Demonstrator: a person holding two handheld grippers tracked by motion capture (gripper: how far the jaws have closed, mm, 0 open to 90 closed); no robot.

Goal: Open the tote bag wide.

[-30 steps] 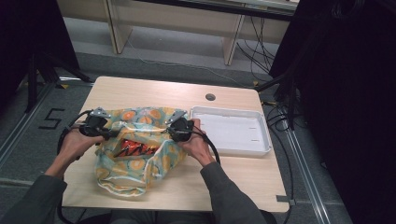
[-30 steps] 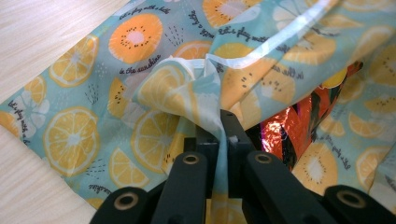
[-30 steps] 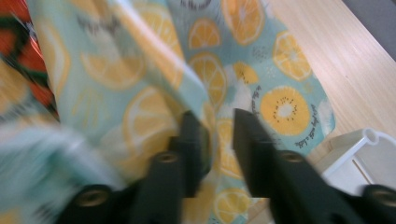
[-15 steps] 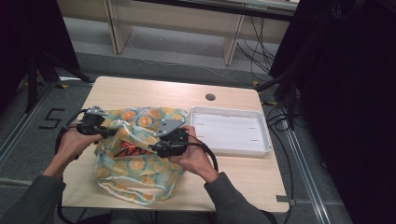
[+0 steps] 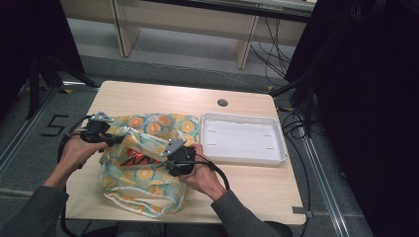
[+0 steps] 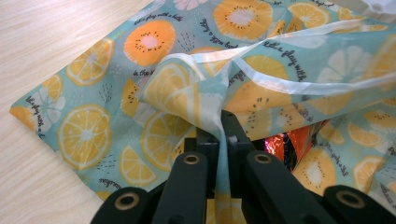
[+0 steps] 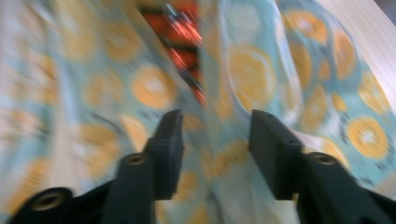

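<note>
A thin bag (image 5: 148,180) printed with orange slices on pale blue lies across the table's left half. My left gripper (image 5: 116,139) is shut on the bag's white-edged rim (image 6: 223,122) and holds it up a little. A shiny red-orange packet (image 5: 132,159) lies inside the bag's mouth (image 6: 292,142). My right gripper (image 5: 164,159) is at the mouth's near right side. Its jaws have just been closing, and in the blurred right gripper view a fold of the bag (image 7: 219,93) stands between the right gripper's (image 7: 215,126) jaws with a gap at each pad. The packet (image 7: 182,37) shows beyond.
A white tray (image 5: 244,140) with nothing in it stands to the right of the bag. A round cable hole (image 5: 222,102) sits in the tabletop behind it. Bare wood (image 5: 257,192) lies along the front right.
My right gripper has moved from the bag's upper right edge toward the person and a little left, to the near side of the mouth. The left gripper has kept still, holding the rim.
</note>
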